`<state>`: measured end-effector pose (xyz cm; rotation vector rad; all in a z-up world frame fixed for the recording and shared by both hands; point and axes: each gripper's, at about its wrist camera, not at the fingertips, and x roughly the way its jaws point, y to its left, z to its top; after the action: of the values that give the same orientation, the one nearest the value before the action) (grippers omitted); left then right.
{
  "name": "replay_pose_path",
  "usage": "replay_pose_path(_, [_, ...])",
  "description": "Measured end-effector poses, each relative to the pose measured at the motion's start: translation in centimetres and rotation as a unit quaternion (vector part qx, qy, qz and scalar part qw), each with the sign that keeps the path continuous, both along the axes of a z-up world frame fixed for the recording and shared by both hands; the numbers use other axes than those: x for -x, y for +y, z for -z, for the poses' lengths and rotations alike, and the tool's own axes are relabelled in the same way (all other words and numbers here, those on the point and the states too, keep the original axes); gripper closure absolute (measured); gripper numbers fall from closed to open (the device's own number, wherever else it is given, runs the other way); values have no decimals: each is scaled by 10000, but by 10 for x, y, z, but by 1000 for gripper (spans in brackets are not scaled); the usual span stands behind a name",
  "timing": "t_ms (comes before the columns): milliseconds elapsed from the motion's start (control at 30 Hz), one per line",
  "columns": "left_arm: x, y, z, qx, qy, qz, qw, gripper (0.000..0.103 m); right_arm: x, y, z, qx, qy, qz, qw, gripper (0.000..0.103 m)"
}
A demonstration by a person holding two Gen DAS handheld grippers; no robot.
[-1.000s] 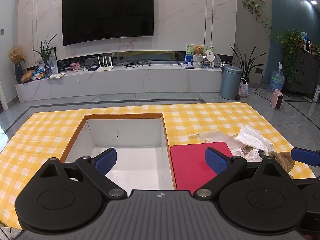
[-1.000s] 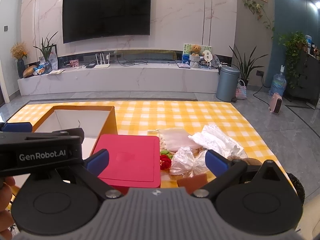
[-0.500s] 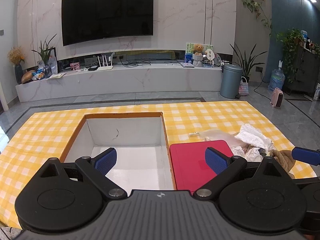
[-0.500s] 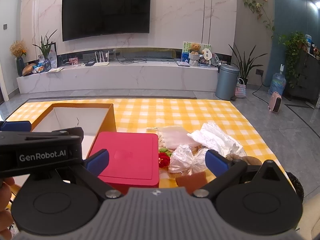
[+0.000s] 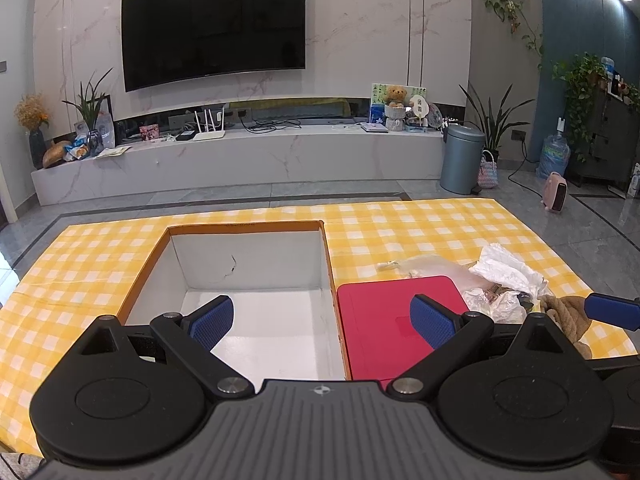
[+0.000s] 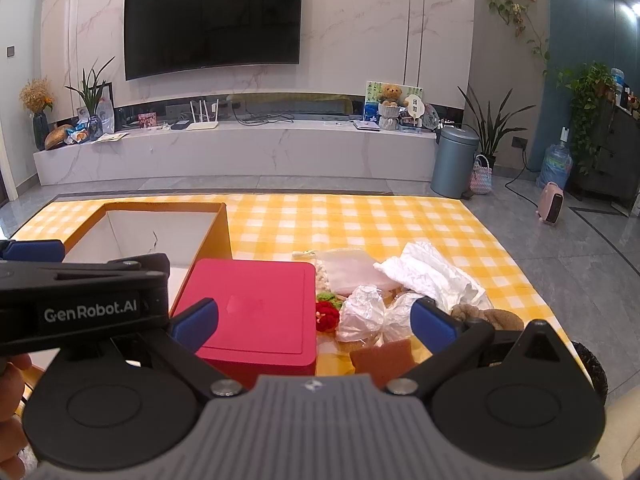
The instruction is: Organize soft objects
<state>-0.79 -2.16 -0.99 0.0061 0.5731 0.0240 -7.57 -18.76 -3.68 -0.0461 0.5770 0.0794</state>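
A pile of soft things lies on the yellow checked cloth [image 6: 360, 216]: white crumpled bags [image 6: 432, 272], a clear plastic bundle [image 6: 362, 312], a red knitted flower [image 6: 327, 315], a brown sponge [image 6: 384, 356] and a brown plush [image 6: 492, 316]. A red lidded box [image 6: 256, 312] stands left of the pile, beside an open white carton [image 5: 256, 280]. My right gripper [image 6: 314, 320] hangs open above the red box and the pile, holding nothing. My left gripper [image 5: 322, 318] stands open over the carton's right wall and the red box [image 5: 384, 320], also holding nothing.
The carton has an orange rim [image 5: 244, 227] and nothing inside. Beyond the cloth's far edge are grey floor tiles, a marble TV bench [image 5: 240, 160] and a grey bin [image 5: 460, 160]. A hand [image 6: 10, 400] shows at the lower left of the right wrist view.
Both views have shifted only slightly, the right gripper drifting a little nearer the pile. Both grippers stay open and nothing on the cloth has moved.
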Motion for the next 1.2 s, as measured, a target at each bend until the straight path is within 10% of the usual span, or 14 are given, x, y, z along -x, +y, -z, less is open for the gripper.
replay_pose_path(667, [13, -34, 2, -316, -411, 391, 9979, 0, 6, -36, 11, -72, 21, 71, 9999, 3])
replay_pose_path(1200, [-12, -97, -21, -89, 56, 1622, 9867, 0, -33, -162, -29, -195, -20, 1045, 9943, 3])
